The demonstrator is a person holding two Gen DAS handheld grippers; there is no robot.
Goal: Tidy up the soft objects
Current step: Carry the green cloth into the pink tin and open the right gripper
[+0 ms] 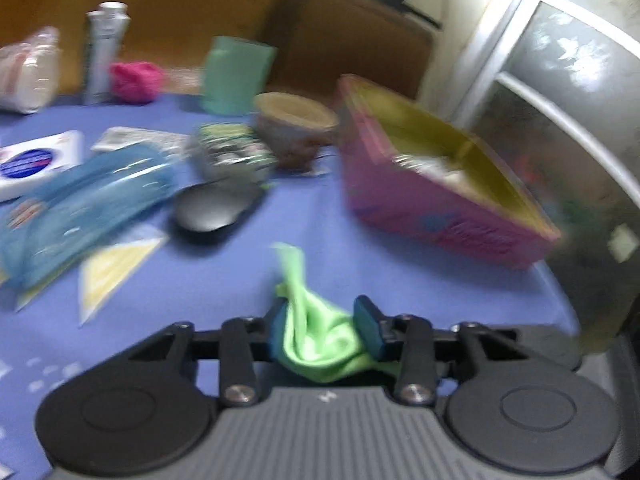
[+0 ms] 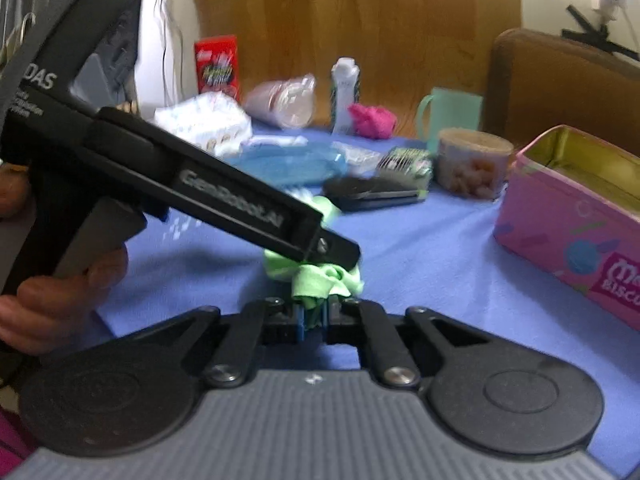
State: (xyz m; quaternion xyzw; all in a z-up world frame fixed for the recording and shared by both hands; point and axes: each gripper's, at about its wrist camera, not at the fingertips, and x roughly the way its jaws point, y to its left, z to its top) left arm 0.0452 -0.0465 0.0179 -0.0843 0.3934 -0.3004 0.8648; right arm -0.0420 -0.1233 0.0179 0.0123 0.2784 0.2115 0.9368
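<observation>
Both grippers, left [image 1: 324, 330] & right [image 2: 314, 314], pinch green cloth [image 1: 316, 336]; pink tin [image 1: 440, 216] awaits, pink soft thing [image 1: 134, 80] untouched.

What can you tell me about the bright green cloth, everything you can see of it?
The bright green cloth is soft, thin fabric with a slight sheen, bunched into crumpled folds. The left gripper pinches it between blue pads, one corner sticking up. The right gripper is shut on another bunched end. It hangs just above the blue tablecloth, left of the pink tin box; contact with the tablecloth is unclear.
</observation>
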